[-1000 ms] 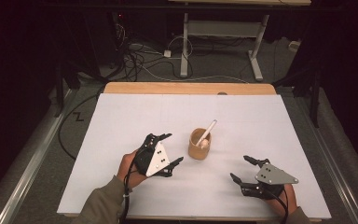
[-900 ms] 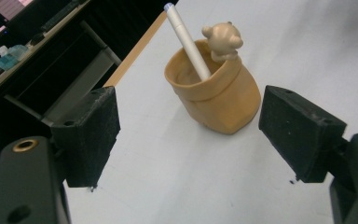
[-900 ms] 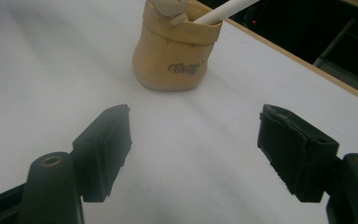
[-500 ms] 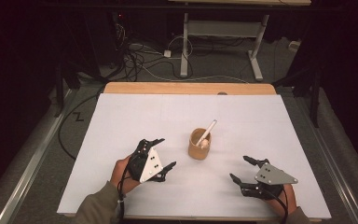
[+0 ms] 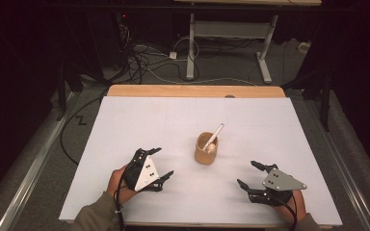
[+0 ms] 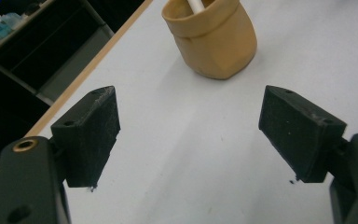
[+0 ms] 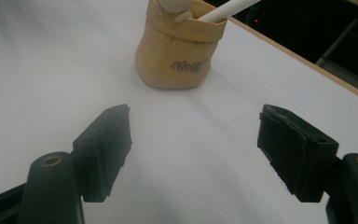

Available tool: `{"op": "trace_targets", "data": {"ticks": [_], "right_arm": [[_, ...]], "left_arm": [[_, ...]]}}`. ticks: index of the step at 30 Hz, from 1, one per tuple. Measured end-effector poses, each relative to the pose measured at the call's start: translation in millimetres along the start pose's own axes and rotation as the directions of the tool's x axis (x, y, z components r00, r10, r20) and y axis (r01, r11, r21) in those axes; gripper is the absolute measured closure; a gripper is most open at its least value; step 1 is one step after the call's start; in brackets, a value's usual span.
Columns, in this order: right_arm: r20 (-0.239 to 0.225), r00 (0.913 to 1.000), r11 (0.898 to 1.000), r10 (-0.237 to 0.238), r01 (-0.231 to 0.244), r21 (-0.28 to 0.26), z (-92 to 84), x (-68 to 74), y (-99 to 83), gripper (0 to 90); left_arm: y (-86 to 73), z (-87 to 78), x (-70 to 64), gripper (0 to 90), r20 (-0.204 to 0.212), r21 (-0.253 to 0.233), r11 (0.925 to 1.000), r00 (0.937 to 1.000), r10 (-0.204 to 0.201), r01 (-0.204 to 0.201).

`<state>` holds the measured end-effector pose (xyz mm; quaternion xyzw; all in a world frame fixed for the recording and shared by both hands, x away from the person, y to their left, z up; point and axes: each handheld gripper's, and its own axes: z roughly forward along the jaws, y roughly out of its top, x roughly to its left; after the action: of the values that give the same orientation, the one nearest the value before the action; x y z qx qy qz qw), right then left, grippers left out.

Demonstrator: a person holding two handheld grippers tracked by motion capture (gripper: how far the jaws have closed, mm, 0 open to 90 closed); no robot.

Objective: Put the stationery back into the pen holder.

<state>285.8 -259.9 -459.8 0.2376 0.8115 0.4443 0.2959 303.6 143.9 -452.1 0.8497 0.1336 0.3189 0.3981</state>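
I see the white bench spread under everything, bare around the work. Near its middle stands the tan cup, upright, with a white stick leaning out of it (some pale lump sits beside the stick inside). My left claw sits to the cup's left, jaws wide, gripping nothing. My right claw rests to its right, jaws likewise wide and empty.
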Motion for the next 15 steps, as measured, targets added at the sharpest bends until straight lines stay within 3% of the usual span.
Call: {"op": "trace_targets", "data": {"ticks": [5, 15], "right_arm": [[0.000, 1.0000, 1.000, -0.001, 0.001, 0.002, 0.6, 0.0, -0.3, 26.3], [0.002, 1.0000, 1.000, 0.002, -0.002, 0.006, 1.2, -0.6, -1.3, 26.3]], "left_arm": [[-12.2, -3.5, -1.3, 19.4, -0.002, 0.023, 0.9996, 0.9998, -0.017, 0.018], [-35.0, -14.9, 2.7, 19.5, 0.000, 0.053, 0.9921, 0.9935, -0.114, 0.114]]}}
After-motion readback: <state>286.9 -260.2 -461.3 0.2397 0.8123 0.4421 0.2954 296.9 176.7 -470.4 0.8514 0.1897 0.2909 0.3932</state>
